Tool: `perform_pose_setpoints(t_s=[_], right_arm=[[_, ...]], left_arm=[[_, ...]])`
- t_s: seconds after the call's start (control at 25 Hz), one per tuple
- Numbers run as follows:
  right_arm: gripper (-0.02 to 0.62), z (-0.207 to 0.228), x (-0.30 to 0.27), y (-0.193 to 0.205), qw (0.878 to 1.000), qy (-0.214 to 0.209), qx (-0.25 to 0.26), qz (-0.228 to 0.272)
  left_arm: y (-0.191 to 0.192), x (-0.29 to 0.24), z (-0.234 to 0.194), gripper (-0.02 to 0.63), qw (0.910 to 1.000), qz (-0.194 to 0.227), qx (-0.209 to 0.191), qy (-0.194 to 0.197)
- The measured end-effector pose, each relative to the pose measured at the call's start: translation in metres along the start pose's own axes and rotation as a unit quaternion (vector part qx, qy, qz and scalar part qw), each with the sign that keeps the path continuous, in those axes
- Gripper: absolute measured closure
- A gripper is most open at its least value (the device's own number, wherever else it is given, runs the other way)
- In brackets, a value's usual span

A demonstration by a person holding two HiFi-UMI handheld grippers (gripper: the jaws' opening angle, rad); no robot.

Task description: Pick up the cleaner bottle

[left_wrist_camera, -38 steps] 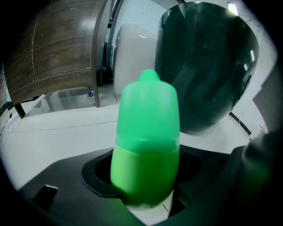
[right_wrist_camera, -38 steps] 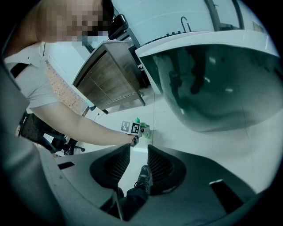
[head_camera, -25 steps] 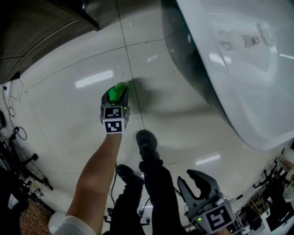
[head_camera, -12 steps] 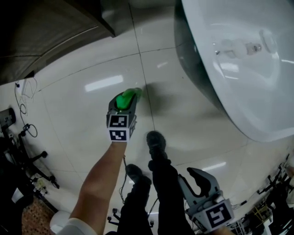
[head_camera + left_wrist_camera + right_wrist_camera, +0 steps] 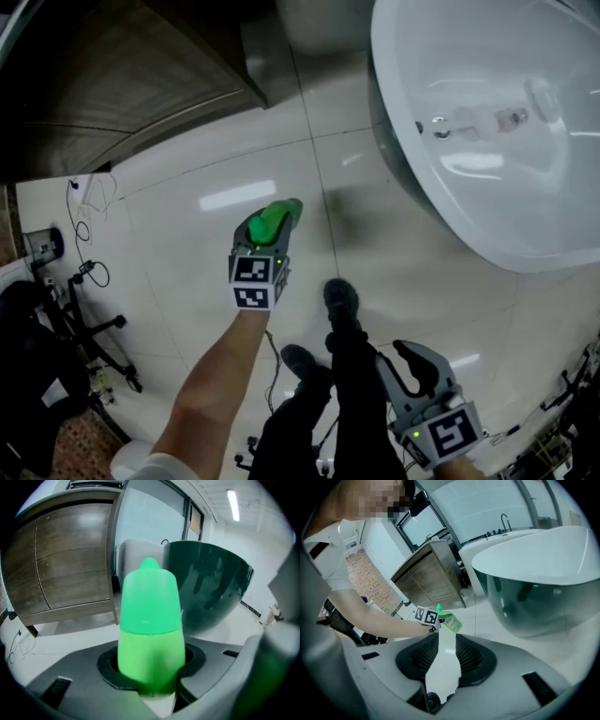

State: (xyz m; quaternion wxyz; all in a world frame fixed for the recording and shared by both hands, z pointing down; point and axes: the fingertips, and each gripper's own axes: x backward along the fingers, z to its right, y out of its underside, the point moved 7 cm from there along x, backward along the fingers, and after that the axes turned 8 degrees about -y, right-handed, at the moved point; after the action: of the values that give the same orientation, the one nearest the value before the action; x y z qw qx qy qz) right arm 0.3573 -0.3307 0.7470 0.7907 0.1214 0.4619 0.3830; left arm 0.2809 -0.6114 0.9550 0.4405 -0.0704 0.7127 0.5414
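Nearest to the camera, at the bottom of the head view, are the right tongs [image 5: 419, 362]. They stand low beside the person's dark trouser legs [image 5: 347, 403] and the black shoes [image 5: 340, 300]. Their jaws are wide apart and have just been closing a little. Nothing is between them; in the right gripper view only the pale floor shows through the gap.

A bit farther, the bare left arm [image 5: 211, 384] reaches forward and carries the left tongs [image 5: 263, 238]. These tongs are closed on the bottle [image 5: 150, 620], with the dark pads pressing its lower body from both sides. The bottle is bright green, with a rounded cap of a lighter green that points away from the hand. The right gripper view shows a label on its side. The bottle hangs in the air over the white floor tiles [image 5: 187, 244], close to a tile joint, and its soft shadow [image 5: 352, 202] falls on the floor to the right.

Beyond it, on the right, stands the tub [image 5: 525, 225], white inside and dark on its outer wall, with a metal fitting [image 5: 469, 120] in it. On the far left is a wooden cabinet [image 5: 141, 84]. Cables [image 5: 84, 197] lie along the left edge of the floor.
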Motion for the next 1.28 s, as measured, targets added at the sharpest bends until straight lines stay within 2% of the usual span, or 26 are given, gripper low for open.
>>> perform_pose_setpoints(t_s=[0.56, 0.96, 1.28], right_arm=[[0.474, -0.056, 0.047, -0.012, 0.999, 0.009, 0.026, 0.042], [0.474, -0.093, 0.089, -0.013, 0.996, 0.026, 0.044, 0.076], [0.482, -0.124, 0.132, -0.012, 0.994, 0.043, 0.049, 0.089]], left_arm=[[-0.067, 0.097, -0.011, 0.440, 0.9991, 0.029, -0.025, 0.018], [-0.105, 0.173, -0.006, 0.440, 0.9980, 0.047, -0.025, 0.035], [-0.151, 0.245, -0.007, 0.440, 0.9949, 0.087, -0.026, 0.044]])
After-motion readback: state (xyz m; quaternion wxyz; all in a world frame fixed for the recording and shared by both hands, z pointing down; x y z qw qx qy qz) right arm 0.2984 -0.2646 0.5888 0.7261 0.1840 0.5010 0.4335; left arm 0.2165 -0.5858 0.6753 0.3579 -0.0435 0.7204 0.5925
